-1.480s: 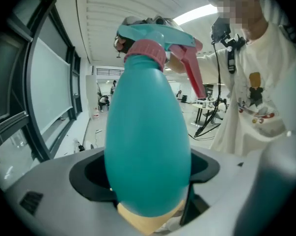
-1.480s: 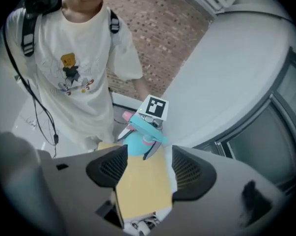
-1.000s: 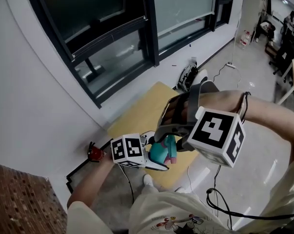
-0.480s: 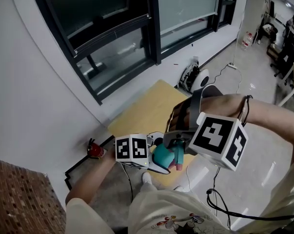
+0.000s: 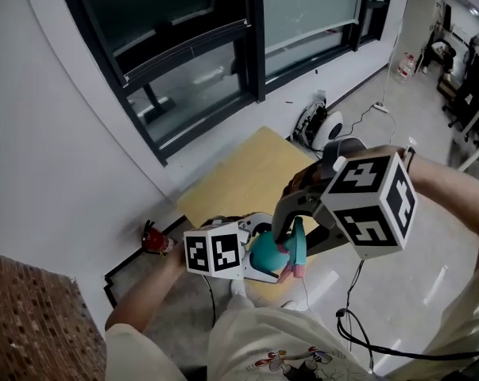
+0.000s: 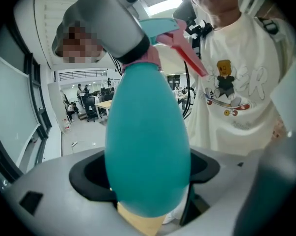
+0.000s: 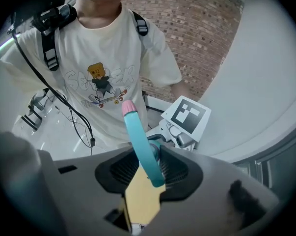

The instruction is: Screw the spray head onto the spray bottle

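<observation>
My left gripper [image 5: 253, 267] is shut on the belly of a teal spray bottle [image 5: 264, 254], which fills the left gripper view [image 6: 148, 151] and stands between the dark pads. A teal spray head [image 6: 160, 27] with pink parts sits on the bottle's neck. My right gripper [image 5: 291, 243] comes in from the right and is shut on that spray head [image 7: 140, 139], whose pink nozzle tip points toward the person's shirt. The neck joint is hidden by the right gripper's grey body [image 6: 103, 26]. Both are held in the air above a yellow table [image 5: 239, 181].
Dark-framed windows [image 5: 183, 46] line the white wall ahead. A small red object [image 5: 153, 240] lies on the floor at left. A white device with cables [image 5: 322, 125] sits on the floor beyond the table. A black cable [image 5: 358, 332] hangs near the person's shirt.
My right gripper has twisted round, so its marker cube shows a different face, and its jaws have closed in on the spray head. The left gripper and bottle shifted slightly right.
</observation>
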A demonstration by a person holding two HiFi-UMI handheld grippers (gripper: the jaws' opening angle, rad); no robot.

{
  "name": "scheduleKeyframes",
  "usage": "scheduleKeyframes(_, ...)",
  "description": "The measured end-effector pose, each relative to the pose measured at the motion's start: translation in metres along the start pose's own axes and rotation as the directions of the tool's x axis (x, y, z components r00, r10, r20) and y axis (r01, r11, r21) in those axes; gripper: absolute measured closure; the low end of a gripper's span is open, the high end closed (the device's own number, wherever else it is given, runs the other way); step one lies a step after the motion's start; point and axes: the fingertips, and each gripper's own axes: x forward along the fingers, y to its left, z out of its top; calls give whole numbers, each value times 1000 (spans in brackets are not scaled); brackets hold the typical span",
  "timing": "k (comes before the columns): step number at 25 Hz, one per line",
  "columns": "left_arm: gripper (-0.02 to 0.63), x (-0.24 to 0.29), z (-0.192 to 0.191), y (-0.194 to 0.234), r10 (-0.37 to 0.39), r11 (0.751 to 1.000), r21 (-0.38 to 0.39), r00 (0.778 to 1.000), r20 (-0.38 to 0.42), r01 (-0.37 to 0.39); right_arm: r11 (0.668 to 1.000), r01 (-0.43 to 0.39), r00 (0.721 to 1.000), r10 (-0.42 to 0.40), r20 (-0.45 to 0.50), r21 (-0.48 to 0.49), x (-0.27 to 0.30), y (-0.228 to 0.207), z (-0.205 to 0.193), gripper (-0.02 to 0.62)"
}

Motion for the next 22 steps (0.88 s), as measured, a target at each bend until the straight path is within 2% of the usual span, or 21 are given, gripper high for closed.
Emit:
scheduleKeyframes(3, 179, 0, -6, 10, 57, 997, -51, 998, -21, -58, 999, 16, 1000, -15, -27, 37, 2, -5, -10, 465)
scheduleKeyframes(6, 179, -1, -16, 26, 177, 977, -110, 982, -69, -184, 990, 57, 998, -55, -23, 132, 4, -12, -22, 465)
scheduleKeyframes(9, 179, -5, -26, 47, 321, 925, -172, 939, -124, -339, 959, 115, 993, -110, -34, 260, 4, -23, -39, 465)
scheduleKeyframes(12, 178, -11, -39, 64, 433, 854, -230, 883, -183, -466, 900, 172, 985, -159, -65, 400, 6, -35, -54, 465)
scheduleKeyframes(17, 179, -20, -48, 85, 600, 710, -282, 764, -239, -645, 793, 221, 974, -202, -98, 568, 6, -48, -68, 465)
scheduleKeyframes(19, 179, -23, -51, 91, 677, 629, -282, 689, -259, -724, 744, 225, 973, -208, -101, 630, 7, -51, -71, 465)
scheduleKeyframes(22, 179, -31, -61, 99, 775, 485, -251, 545, -320, -838, 671, 248, 966, -226, -125, 699, 12, -53, -76, 465)
